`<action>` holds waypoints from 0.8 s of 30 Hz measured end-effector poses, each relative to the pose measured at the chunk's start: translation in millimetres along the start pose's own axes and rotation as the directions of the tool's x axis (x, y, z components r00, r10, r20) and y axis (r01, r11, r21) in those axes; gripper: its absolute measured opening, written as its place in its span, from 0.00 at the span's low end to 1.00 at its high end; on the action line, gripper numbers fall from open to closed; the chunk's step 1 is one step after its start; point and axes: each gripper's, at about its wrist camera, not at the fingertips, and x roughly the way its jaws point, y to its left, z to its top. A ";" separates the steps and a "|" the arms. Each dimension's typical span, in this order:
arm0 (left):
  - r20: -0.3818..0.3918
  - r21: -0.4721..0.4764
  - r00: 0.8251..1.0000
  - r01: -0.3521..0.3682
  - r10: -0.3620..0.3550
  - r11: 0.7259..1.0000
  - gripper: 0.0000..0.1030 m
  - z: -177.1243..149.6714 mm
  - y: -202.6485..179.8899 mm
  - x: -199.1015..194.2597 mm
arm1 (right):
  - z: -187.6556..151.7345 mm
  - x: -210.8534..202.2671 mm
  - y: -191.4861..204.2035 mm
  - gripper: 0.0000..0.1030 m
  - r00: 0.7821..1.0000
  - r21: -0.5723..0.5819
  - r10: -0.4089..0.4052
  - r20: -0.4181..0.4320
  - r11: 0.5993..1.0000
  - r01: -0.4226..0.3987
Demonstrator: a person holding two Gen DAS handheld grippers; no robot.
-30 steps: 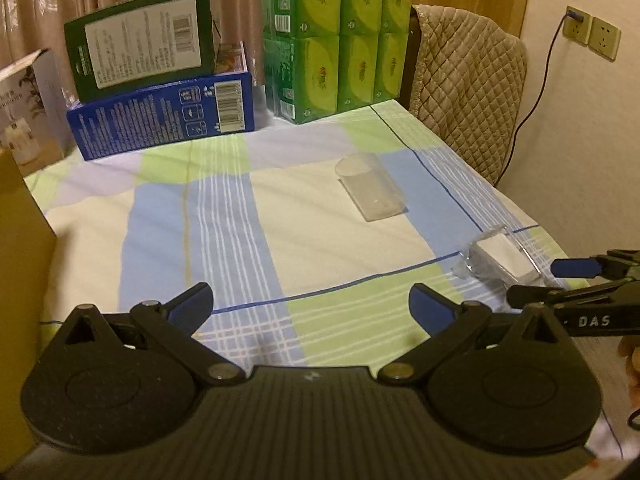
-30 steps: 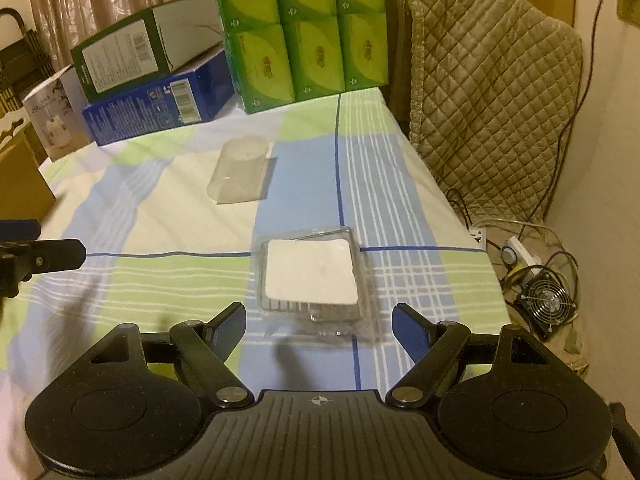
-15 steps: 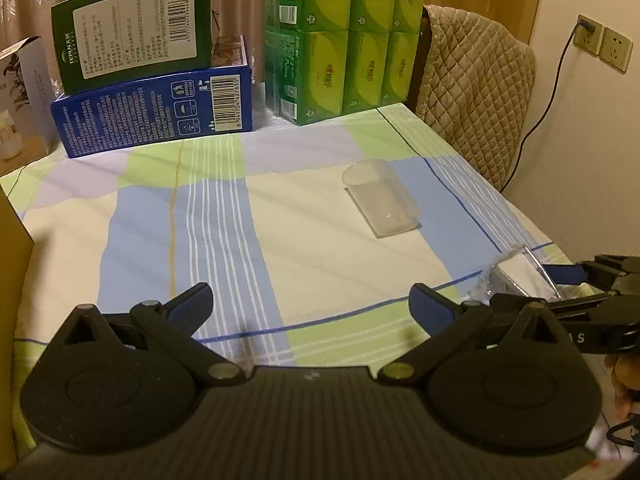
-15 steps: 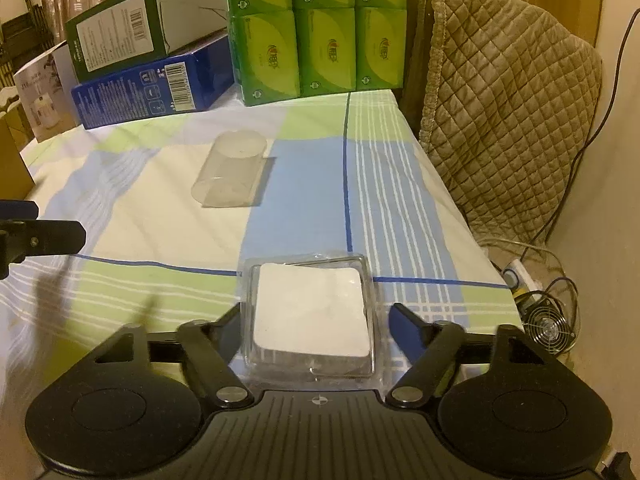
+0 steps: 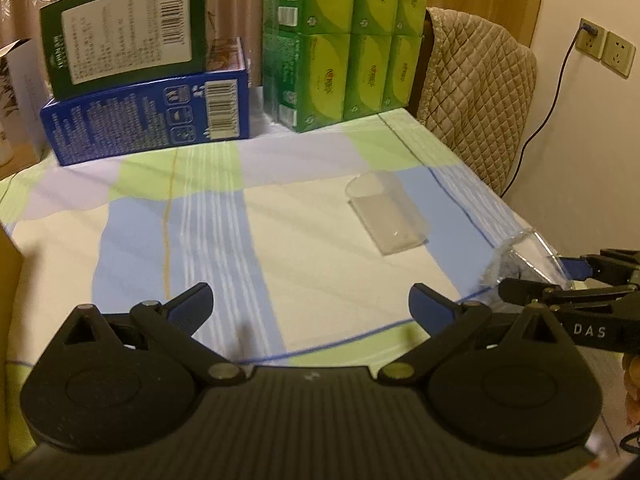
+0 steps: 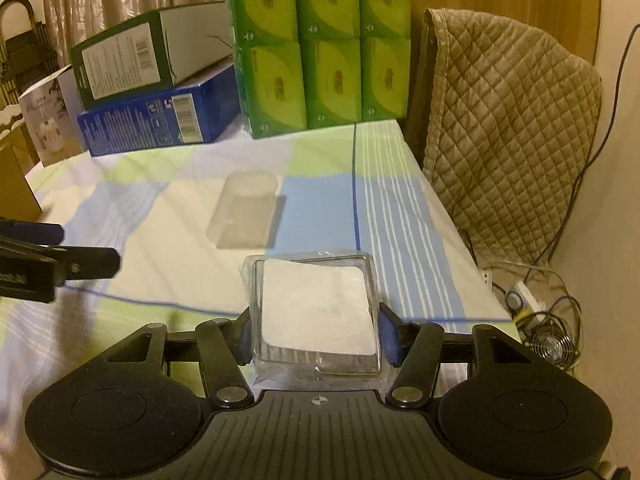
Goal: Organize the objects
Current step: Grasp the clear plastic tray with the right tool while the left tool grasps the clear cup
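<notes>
**Clear square box between closing pads, close to the counter edge**

Dim room, curtains behind, checked cloth over the counter (image 6: 168, 240). At far left, a brown carton (image 6: 18, 184) at the edge; behind it a white box, then a blue box (image 6: 160, 120) with a dark green box (image 6: 132, 64) on top, then stacked green tissue packs (image 6: 320, 48) at the back. Mid-counter, lying on its side, a clear plastic cup (image 6: 246, 216), untouched. Left gripper (image 5: 310, 304) spread wide over bare cloth, holding nothing.

Further right, near the front right edge of the counter: the clear square box (image 6: 316, 312) with a white pad inside, wrapped in thin film. Right gripper (image 6: 314, 338) closing around it, blue pads at or just short of its two side walls; firm contact not clear, so not yet counted as gripped. Beyond the edge, a quilted chair cover (image 6: 508, 128), then cables and a small fan (image 6: 554, 348) on the floor.

Risks, as judged from here:
- Slippery film and smooth walls: a lift before the pads bite could let the box slide out.
- Thin walls: too hard a squeeze could buckle or pop it open.
- Uneven closing: a nudge sideways, over the nearby edge onto the cables and fan.
- Idle left gripper close by: a possible bump when carrying leftwards.
</notes>
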 end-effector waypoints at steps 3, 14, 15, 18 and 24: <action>0.005 0.008 1.000 0.013 -0.013 1.000 0.99 10.7 -9.9 11.4 | 7.4 4.1 -5.1 0.53 1.000 0.018 -0.005 -0.004 1.000 0.005; -0.008 -0.019 0.998 0.058 -0.058 0.998 0.88 47.2 -49.1 71.8 | 18.6 23.0 -34.9 0.53 0.999 0.069 -0.032 -0.027 0.997 0.033; -0.007 -0.016 0.998 0.056 -0.056 0.998 0.88 48.6 -51.8 75.5 | 18.5 23.3 -35.7 0.53 0.999 0.068 -0.032 -0.027 0.997 0.034; -0.033 -0.021 0.998 0.050 -0.051 0.999 0.86 52.7 -58.5 92.2 | 17.7 24.3 -38.9 0.53 0.999 0.073 -0.033 -0.029 0.997 0.035; -0.058 0.010 0.998 0.003 -0.003 1.000 0.57 50.2 -63.4 106.3 | 17.7 21.8 -42.3 0.53 0.999 0.074 -0.033 -0.023 0.997 0.035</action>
